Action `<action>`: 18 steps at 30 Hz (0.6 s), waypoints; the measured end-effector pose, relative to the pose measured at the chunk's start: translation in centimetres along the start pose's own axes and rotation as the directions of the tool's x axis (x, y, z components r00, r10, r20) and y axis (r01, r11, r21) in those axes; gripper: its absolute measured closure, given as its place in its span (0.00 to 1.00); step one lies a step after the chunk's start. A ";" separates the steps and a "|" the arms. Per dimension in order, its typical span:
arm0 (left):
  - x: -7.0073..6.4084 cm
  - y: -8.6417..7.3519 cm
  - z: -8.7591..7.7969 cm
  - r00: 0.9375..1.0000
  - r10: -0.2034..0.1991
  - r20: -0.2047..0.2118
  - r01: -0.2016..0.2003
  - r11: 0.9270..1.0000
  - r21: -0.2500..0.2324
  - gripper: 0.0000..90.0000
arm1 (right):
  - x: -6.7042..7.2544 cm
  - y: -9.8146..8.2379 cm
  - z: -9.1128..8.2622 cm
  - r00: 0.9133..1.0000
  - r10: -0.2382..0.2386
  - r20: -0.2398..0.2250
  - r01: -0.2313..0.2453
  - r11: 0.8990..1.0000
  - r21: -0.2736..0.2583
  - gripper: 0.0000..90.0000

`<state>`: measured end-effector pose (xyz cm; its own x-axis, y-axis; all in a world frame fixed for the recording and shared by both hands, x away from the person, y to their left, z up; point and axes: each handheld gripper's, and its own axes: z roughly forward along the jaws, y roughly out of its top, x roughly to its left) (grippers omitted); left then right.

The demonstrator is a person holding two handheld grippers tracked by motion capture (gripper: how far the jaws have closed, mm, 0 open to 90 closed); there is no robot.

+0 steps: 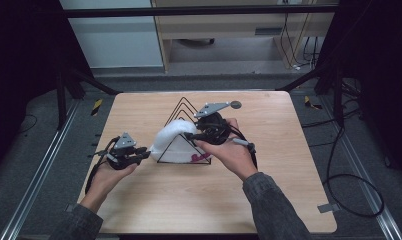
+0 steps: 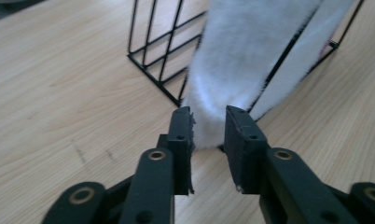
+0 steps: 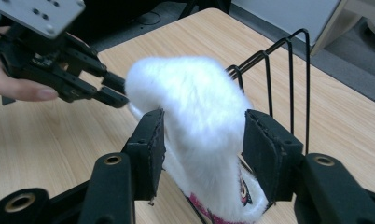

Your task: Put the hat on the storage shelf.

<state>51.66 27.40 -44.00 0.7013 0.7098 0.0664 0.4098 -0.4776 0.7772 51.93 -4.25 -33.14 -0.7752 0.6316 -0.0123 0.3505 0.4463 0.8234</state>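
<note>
The white fluffy slipper point(image 1: 175, 140) already sits slotted into the black wire rack point(image 1: 185, 111) near the worktop's point(image 1: 154, 200) centre. At nine o'clock of it, the left claw point(image 2: 208, 122) stands narrowly parted around its fur; the right claw point(image 3: 202, 140) straddles it, wider, pads apart from the fur. Only backing away seems left.

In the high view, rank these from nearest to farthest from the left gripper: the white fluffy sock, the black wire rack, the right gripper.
1. White fluffy sock: right at the tips of the left gripper.
2. Black wire rack: just beyond, the sock draped over it.
3. Right gripper: at the sock's far side.
</note>
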 end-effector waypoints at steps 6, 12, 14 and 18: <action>0.1 -0.4 -0.9 1.000 -0.007 -0.022 0.007 1.000 -0.024 0.73 | -0.1 -0.2 -0.3 1.000 0.006 0.013 -0.006 1.000 -0.001 0.51; -0.2 -1.0 -1.3 0.998 -0.005 -0.056 0.004 1.000 -0.015 0.54 | -0.1 -0.2 -0.5 1.000 0.007 0.017 -0.007 1.000 -0.004 0.47; -0.3 -1.3 -1.2 0.999 -0.016 -0.050 0.016 1.000 0.002 0.40 | 0.0 -0.3 -0.6 1.000 0.007 0.023 -0.007 1.000 -0.006 0.44; -0.8 -2.0 -0.9 0.999 -0.001 -0.051 0.005 0.998 0.070 0.17 | 0.1 -0.6 -0.8 0.999 0.011 0.033 -0.010 1.000 -0.009 0.37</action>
<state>49.74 28.23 -45.07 0.6700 0.7359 0.0975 0.4531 -0.5095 0.7315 51.19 -4.94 -33.19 -0.7537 0.6569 -0.0222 0.3539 0.4340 0.8285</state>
